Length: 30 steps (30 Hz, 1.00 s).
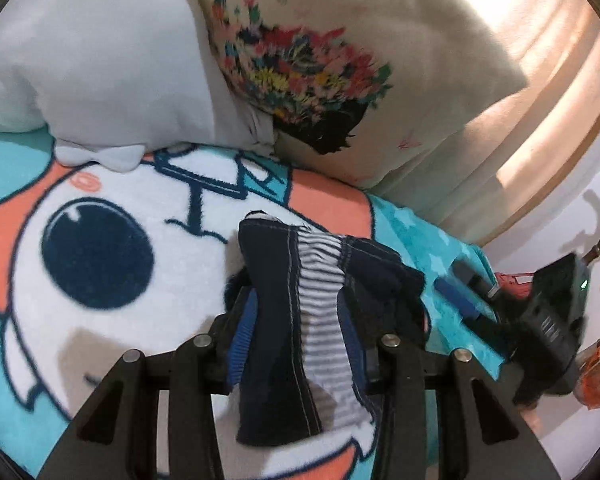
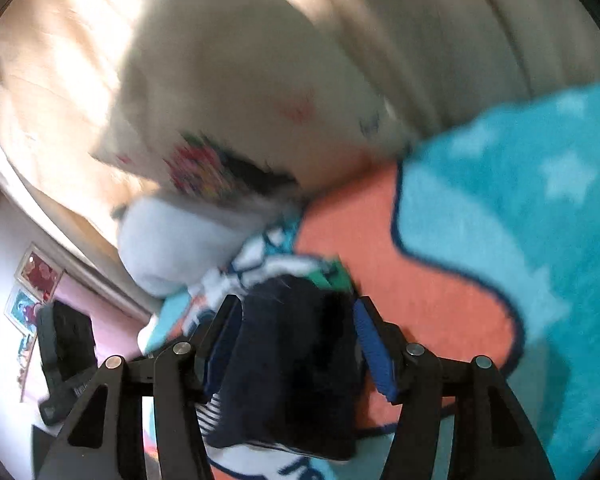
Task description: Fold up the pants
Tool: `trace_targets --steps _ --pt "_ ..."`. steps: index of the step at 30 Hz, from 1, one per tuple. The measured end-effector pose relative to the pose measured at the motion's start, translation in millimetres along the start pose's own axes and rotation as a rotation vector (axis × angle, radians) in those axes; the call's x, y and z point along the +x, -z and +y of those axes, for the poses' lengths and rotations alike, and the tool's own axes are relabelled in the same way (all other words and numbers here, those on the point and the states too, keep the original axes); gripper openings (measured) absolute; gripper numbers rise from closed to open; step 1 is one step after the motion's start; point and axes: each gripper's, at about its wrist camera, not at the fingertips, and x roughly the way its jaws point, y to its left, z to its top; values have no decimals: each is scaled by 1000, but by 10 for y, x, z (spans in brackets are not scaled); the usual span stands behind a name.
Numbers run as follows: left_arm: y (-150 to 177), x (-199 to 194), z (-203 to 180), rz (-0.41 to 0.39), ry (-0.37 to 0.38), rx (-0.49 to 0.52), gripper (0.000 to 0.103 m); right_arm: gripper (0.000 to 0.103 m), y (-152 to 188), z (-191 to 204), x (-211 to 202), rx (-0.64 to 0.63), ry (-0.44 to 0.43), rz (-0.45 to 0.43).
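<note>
The pants (image 1: 276, 320) are dark navy with a striped white-and-grey lining and white stitching. In the left wrist view my left gripper (image 1: 296, 312) is shut on a bunched part of them, held over the cartoon blanket (image 1: 100, 320). In the right wrist view my right gripper (image 2: 296, 332) is shut on another dark fold of the pants (image 2: 292, 368), and the view is blurred. The right gripper's body (image 1: 552, 320) shows at the right of the left wrist view. Most of the pants hangs below the fingers, out of sight.
A white pillow (image 1: 100, 60) and a floral cushion (image 1: 320, 60) lie at the head of the bed. Beige curtains (image 1: 540, 100) hang behind. The teal and orange blanket (image 2: 500, 220) covers the bed. Pictures (image 2: 36, 280) hang on a wall at left.
</note>
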Motion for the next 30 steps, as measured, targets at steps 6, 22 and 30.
trace_targets --steps 6,22,30 --pt "299 120 -5 35 -22 25 41 68 28 236 105 -21 -185 45" --pt "619 -573 -381 -246 -343 161 72 74 407 232 -261 -65 18 -29" --pt "819 -941 -538 -363 -494 184 96 74 842 213 -564 -154 249 -76"
